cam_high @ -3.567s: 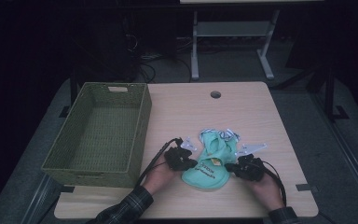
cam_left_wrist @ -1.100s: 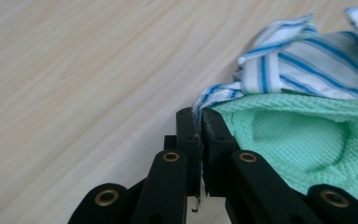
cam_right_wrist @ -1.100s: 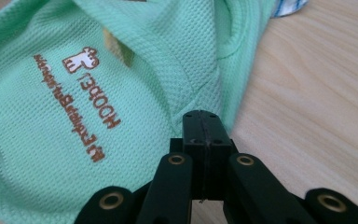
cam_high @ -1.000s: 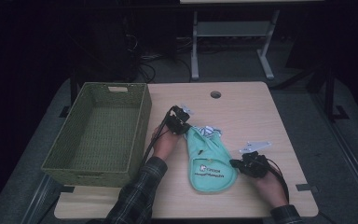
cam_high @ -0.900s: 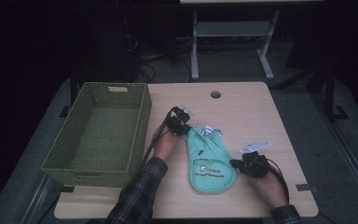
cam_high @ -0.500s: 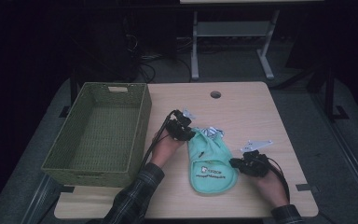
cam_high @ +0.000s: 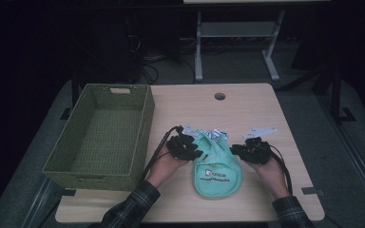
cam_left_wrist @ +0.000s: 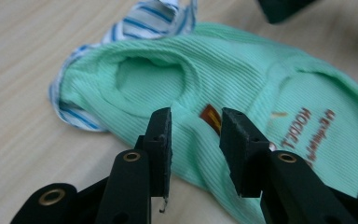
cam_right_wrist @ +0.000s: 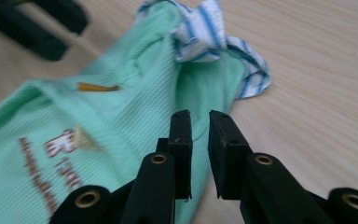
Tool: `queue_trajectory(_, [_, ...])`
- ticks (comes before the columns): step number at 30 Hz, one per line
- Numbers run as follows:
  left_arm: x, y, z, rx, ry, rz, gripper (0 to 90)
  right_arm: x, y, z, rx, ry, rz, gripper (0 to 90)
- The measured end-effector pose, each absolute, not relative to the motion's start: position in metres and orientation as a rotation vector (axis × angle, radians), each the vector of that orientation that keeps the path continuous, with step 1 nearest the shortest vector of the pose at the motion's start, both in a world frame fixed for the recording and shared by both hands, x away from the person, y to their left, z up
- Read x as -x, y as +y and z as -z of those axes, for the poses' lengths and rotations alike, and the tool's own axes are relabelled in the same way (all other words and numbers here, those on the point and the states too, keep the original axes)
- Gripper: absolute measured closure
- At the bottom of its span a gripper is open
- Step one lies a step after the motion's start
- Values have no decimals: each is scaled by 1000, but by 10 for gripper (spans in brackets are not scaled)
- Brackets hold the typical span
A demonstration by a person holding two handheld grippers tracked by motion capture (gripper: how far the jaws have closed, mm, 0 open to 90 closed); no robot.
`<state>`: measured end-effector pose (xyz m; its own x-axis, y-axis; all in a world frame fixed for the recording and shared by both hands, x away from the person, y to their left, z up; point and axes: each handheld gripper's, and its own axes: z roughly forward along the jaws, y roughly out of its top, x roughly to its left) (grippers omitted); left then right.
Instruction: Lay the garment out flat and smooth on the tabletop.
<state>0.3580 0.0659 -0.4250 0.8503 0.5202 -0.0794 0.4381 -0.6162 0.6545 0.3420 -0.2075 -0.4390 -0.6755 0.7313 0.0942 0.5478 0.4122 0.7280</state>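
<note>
Now both the left gripper (cam_left_wrist: 195,135) and right gripper (cam_right_wrist: 199,135), jaws just opening, hover released over the green garment (cam_high: 216,164).

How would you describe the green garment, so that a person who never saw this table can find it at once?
Start at the wooden table, whose left side carries a woven basket. To the right of the basket, near the front edge, the garment lies flat between the left gripper and the right gripper. It is the only mint-green cloth, ribbed, with a small print and blue-striped white trim at its far end.

One garment (cam_high: 216,164), one basket (cam_high: 100,137), one table (cam_high: 247,102)
</note>
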Motion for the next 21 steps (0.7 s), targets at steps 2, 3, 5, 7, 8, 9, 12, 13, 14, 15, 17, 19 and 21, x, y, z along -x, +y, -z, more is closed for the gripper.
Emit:
queue_trajectory(2, [-353,67,428,-2325,687,-129,625,-352,-206,439,-1133,2418,-1110,788])
queue_trajectory(3, [-351,67,429,-2325,686,-126,623,-357,-206,440,-1131,2410,-1127,787])
queue_trajectory(5, [-346,67,432,-2336,674,-123,614,-367,-203,441,-1146,2423,-1110,787])
queue_trajectory(7, [-341,67,433,-2359,659,-128,604,-375,-202,442,-1142,2410,-1122,786])
queue_trajectory(8, [-338,67,433,-2361,652,-126,603,-380,-200,443,-1147,2428,-1119,783])
queue_trajectory(9, [-336,67,433,-2368,643,-126,599,-385,-199,443,-1148,2428,-1109,782])
queue_trajectory(12, [-331,67,435,-2376,627,-125,592,-398,-195,445,-1179,2423,-1124,780])
queue_trajectory(13, [-331,66,436,-2375,626,-123,590,-402,-194,446,-1176,2428,-1118,775])
queue_trajectory(14, [-330,65,437,-2373,630,-124,590,-404,-194,446,-1166,2424,-1120,775])
queue_trajectory(15, [-330,65,437,-2384,622,-139,591,-407,-193,447,-1167,2418,-1129,774])
queue_trajectory(17, [-330,64,439,-2391,621,-156,609,-414,-189,449,-1187,2451,-1101,768])
queue_trajectory(19, [-331,64,441,-2402,621,-151,629,-418,-187,452,-1186,2470,-1090,767])
queue_trajectory(21, [-331,64,442,-2408,616,-155,668,-421,-183,455,-1185,2475,-1077,784])
